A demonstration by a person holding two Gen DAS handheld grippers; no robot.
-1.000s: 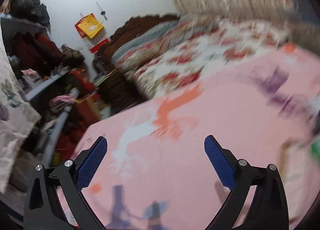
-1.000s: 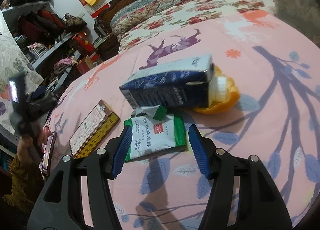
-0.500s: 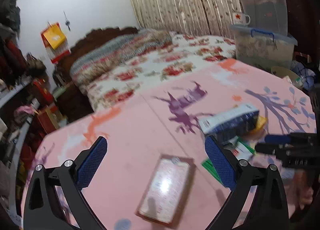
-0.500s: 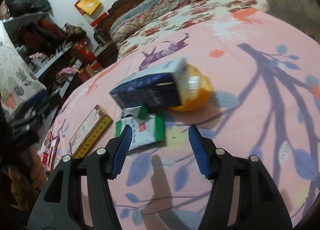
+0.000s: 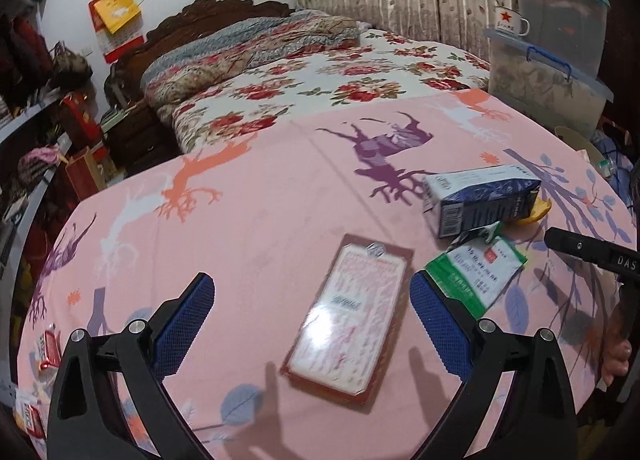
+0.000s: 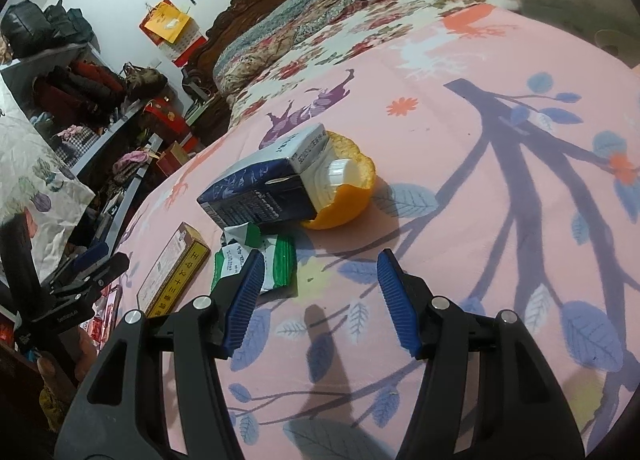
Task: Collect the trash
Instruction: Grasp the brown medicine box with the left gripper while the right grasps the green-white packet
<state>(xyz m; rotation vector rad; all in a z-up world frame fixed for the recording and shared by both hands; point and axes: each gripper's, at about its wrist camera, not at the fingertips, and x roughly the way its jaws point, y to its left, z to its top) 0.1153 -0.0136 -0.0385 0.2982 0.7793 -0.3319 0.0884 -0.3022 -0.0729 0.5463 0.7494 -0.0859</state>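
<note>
Trash lies on a pink patterned tablecloth. A flat red-and-white box lies just ahead of my open, empty left gripper. A green-and-white packet lies to its right, below a blue milk carton on its side with an orange peel behind it. In the right wrist view, the carton rests against the peel, and the packet lies by the left finger of my open, empty right gripper. The flat box lies to the left.
A bed with a floral cover stands beyond the table. Stacked plastic bins with a mug are at the right. Cluttered shelves line the left. Small red wrappers lie at the table's left edge.
The left gripper has swung right and down, bringing the flat box, packet and carton into view. The right gripper has shifted right, so the packet now sits by its left finger.
</note>
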